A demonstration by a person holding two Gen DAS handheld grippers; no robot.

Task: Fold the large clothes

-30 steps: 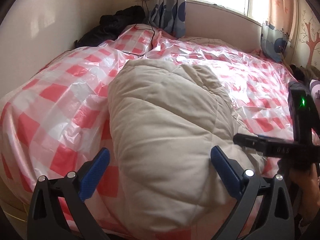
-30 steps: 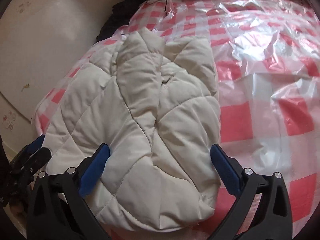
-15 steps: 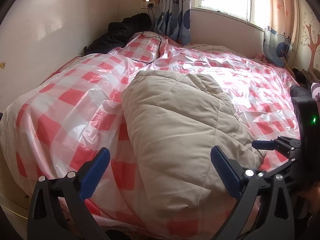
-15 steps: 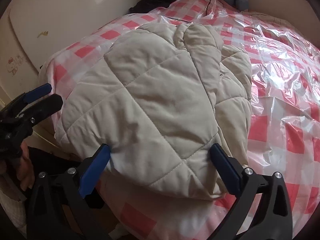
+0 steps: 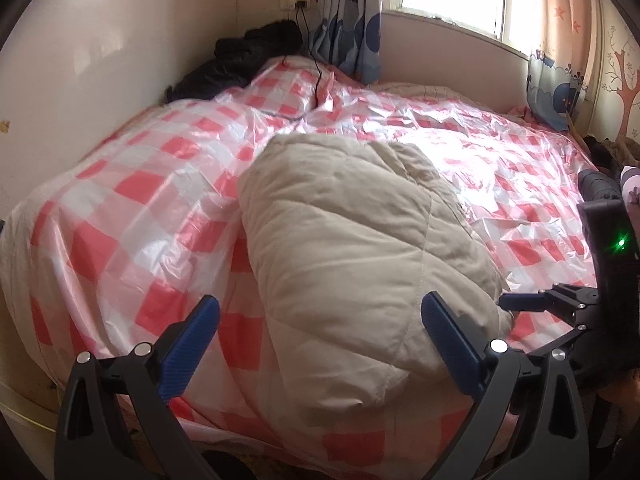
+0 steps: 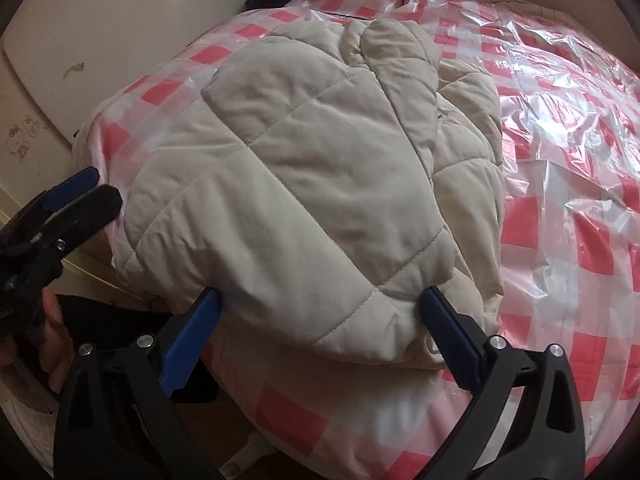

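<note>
A beige quilted jacket lies folded in a thick bundle near the front edge of the bed; it also shows in the right wrist view. My left gripper is open and empty, just in front of the bundle's near edge. My right gripper is open and empty, its fingertips close to the bundle's near edge. The right gripper also shows at the right of the left wrist view. The left gripper shows at the left of the right wrist view.
The bed is covered by a pink-and-white checked plastic sheet. Dark clothes are piled at the far left corner by the wall, with a black cable over the sheet. Curtains and a window lie behind the bed.
Both grippers have drawn back from the jacket toward the bed's front edge. The jacket bundle lies still on the bed. Both stay open.
</note>
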